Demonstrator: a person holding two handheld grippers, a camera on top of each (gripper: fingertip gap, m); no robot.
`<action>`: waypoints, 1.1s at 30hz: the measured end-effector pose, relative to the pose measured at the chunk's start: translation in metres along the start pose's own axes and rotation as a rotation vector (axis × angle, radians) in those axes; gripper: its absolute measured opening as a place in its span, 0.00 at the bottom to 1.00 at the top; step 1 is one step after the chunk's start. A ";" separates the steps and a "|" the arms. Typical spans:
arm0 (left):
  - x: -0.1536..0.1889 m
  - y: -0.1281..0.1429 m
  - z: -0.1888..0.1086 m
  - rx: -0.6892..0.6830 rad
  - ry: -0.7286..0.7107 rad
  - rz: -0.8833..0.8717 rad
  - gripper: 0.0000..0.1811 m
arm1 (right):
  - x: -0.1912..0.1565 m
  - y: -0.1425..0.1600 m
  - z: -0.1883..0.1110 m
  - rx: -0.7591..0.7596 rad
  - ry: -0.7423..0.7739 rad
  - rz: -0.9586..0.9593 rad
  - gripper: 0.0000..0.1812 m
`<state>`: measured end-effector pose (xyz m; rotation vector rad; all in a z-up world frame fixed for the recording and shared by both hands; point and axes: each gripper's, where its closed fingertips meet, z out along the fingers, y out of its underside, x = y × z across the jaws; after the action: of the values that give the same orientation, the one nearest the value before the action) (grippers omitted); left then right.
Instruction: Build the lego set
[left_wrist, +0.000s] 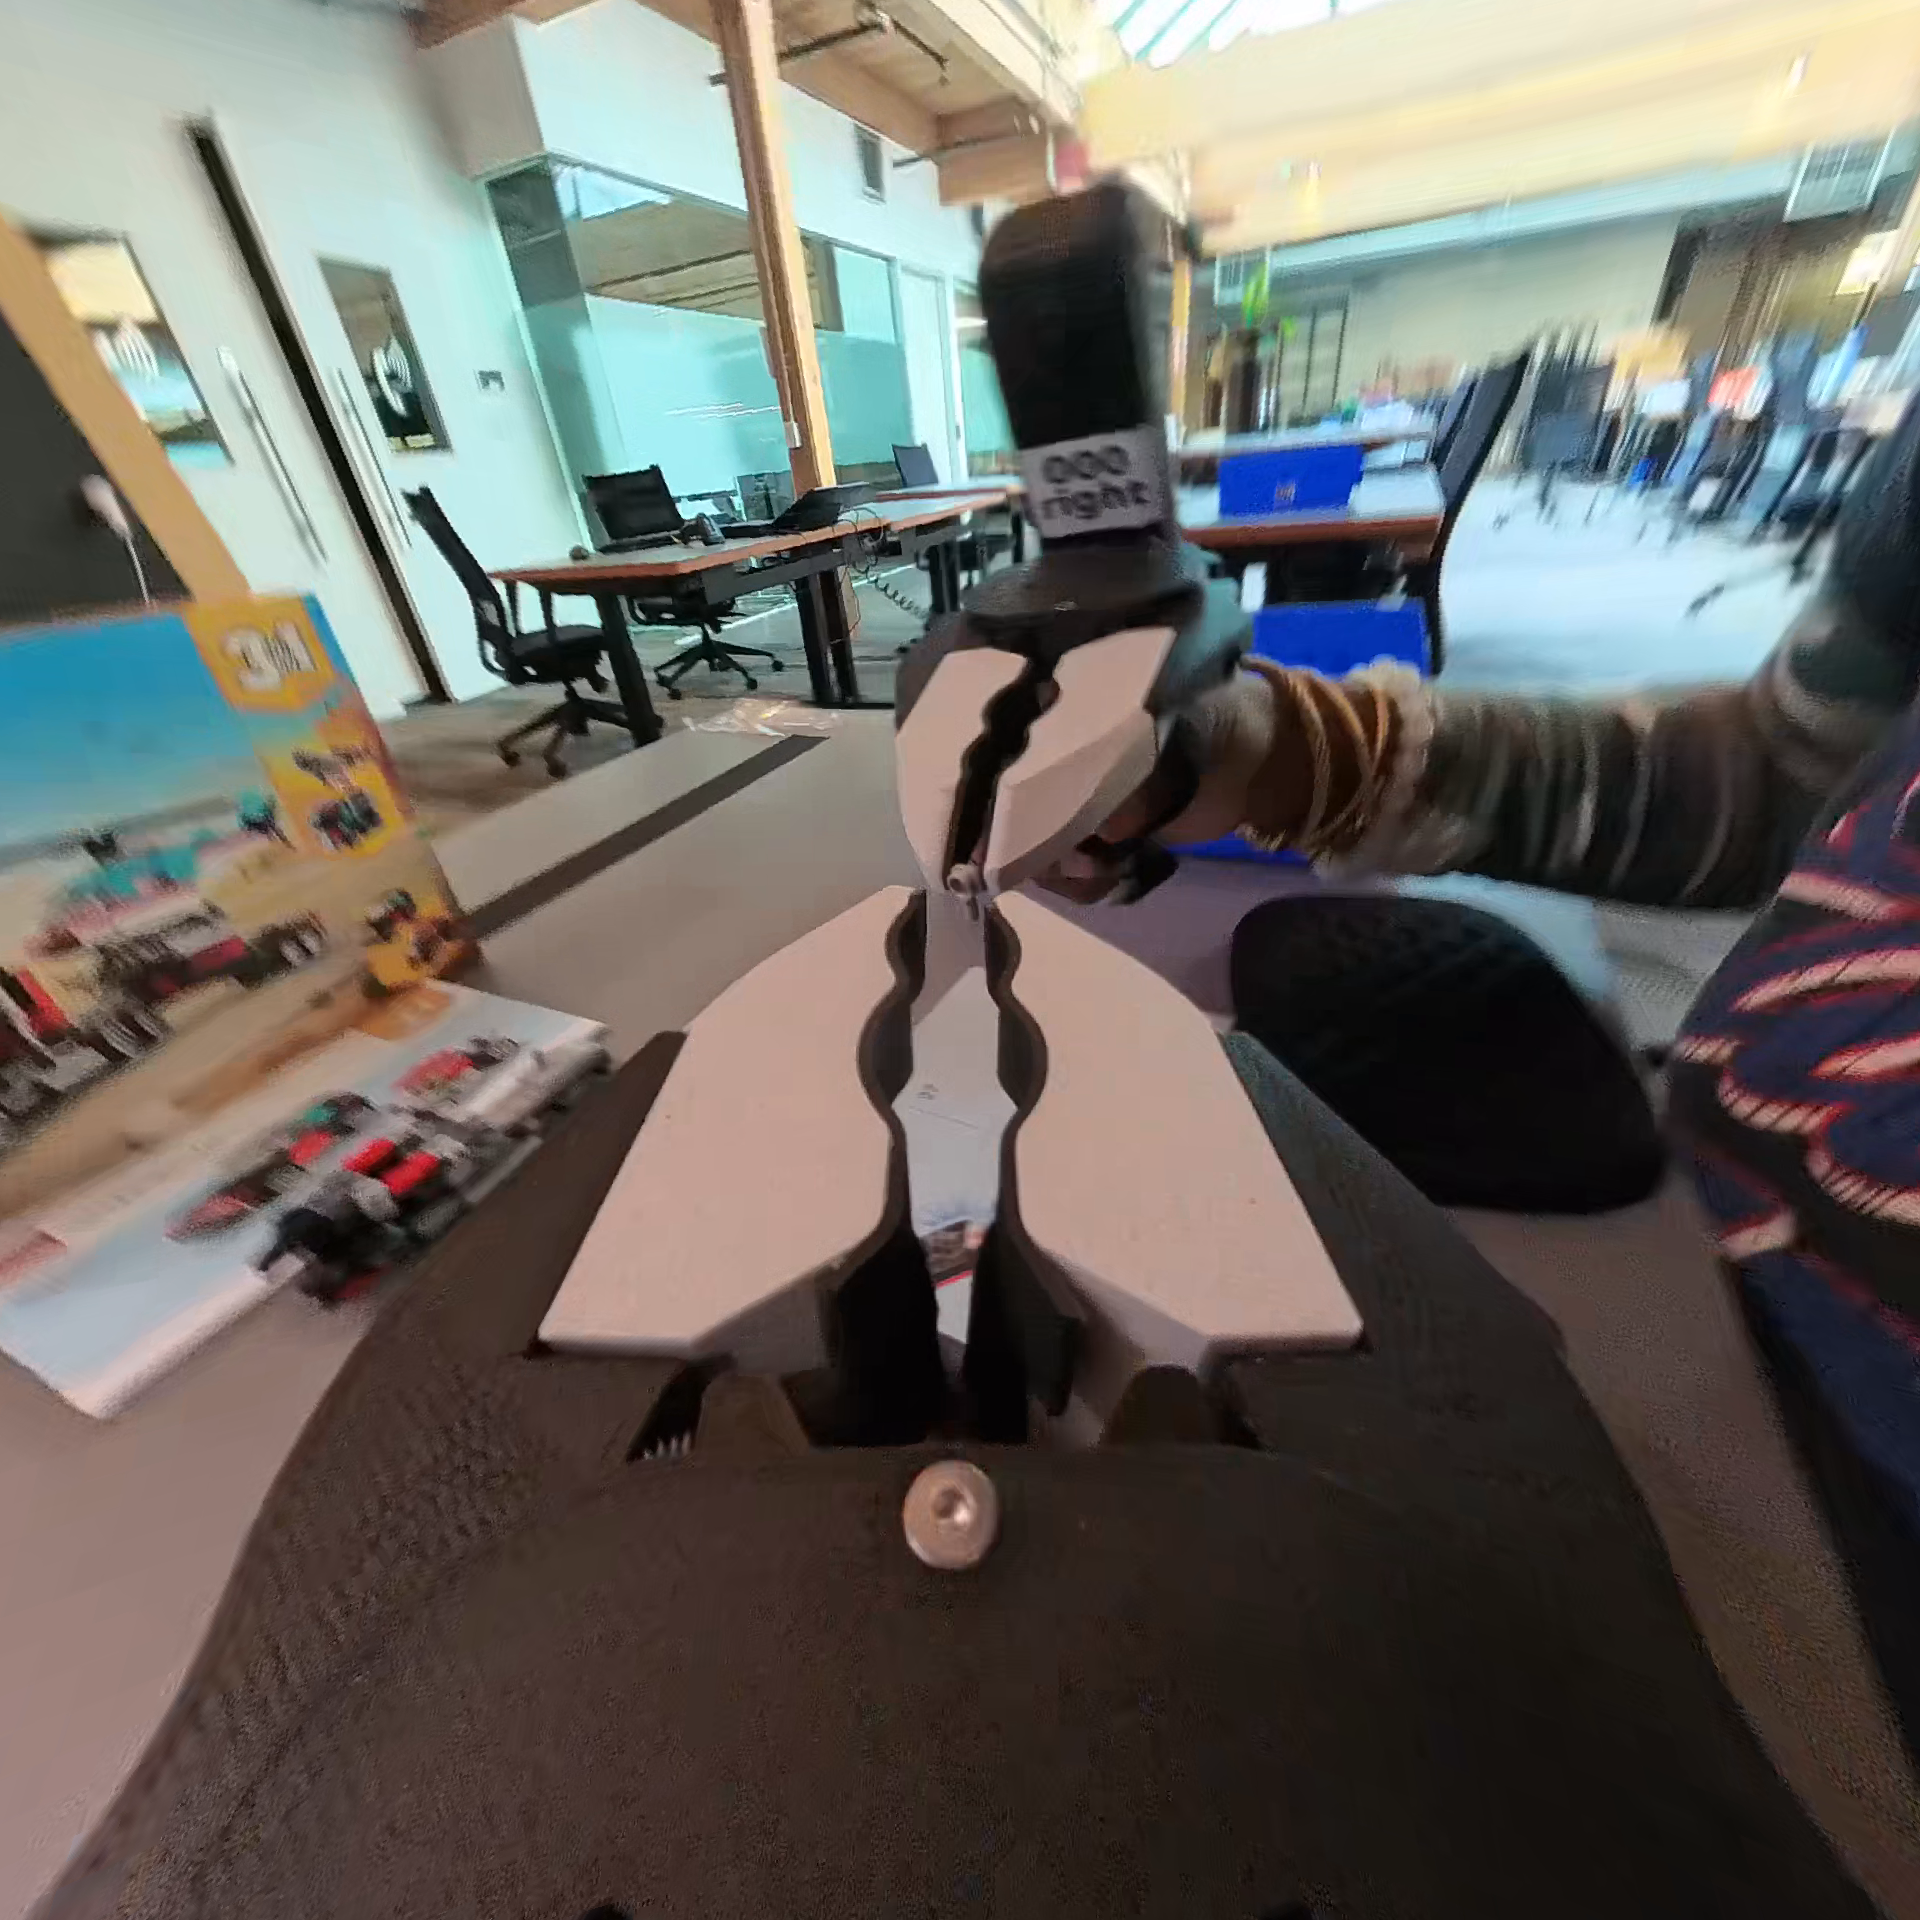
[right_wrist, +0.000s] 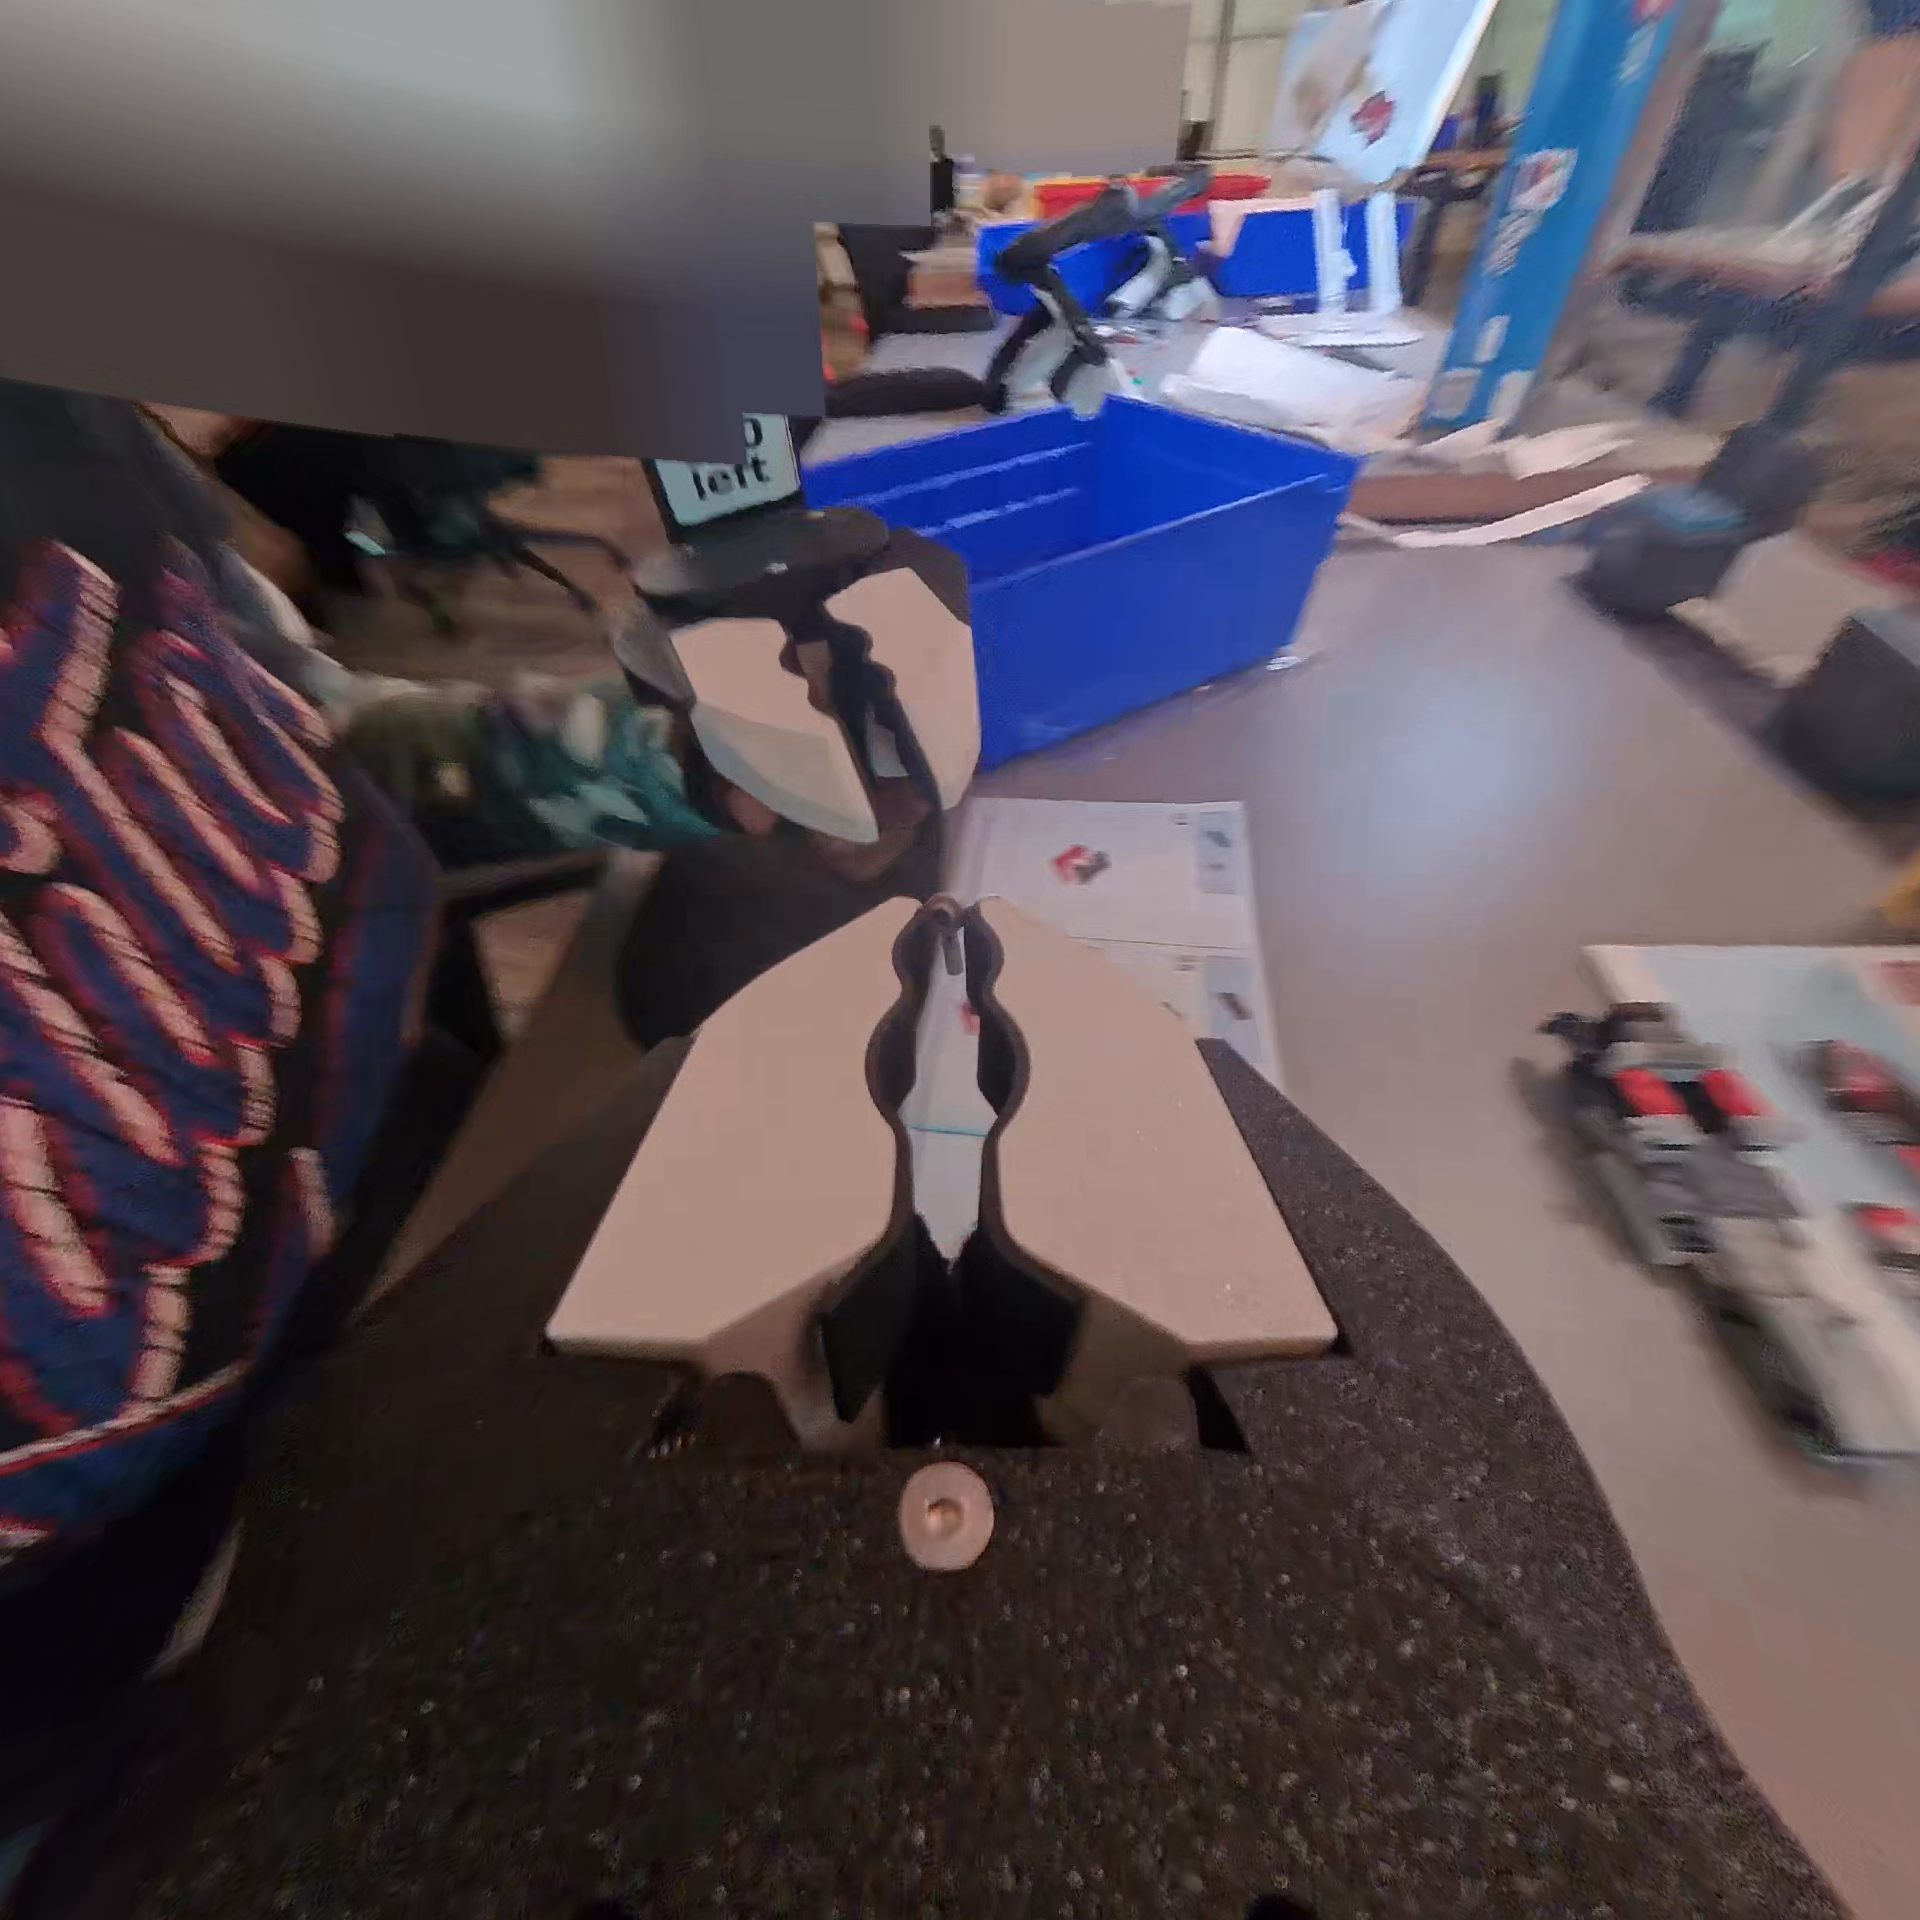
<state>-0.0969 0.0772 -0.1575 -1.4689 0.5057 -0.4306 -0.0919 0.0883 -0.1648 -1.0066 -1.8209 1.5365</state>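
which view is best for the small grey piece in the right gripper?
Left wrist view: the small grey piece shows side-on and sharp, pinched at the right gripper tips, just ahead of the left gripper. Right wrist view shows it dimmer, partly hidden between its own fingertips.

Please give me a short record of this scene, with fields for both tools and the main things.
right tool: shut on small grey piece
left tool: tips close to that piece; grip unclear
partly built model: lies on open booklet
lego box: upright, behind the booklet
blue bin: beyond the left tool
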 end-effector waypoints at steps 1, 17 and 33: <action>0.002 0.000 0.002 -0.018 -0.001 0.082 0.07 | -0.001 -0.001 0.000 0.029 -0.039 0.072 0.03; 0.014 0.007 0.017 -0.079 0.021 0.311 0.03 | -0.016 0.001 0.000 0.106 -0.330 0.466 0.03; 0.018 0.012 0.015 -0.084 0.070 0.267 0.04 | -0.020 0.005 0.002 0.062 -0.380 0.491 0.03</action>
<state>-0.0735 0.0801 -0.1696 -1.4454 0.7734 -0.2523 -0.0816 0.0714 -0.1693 -1.2647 -1.8374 2.1905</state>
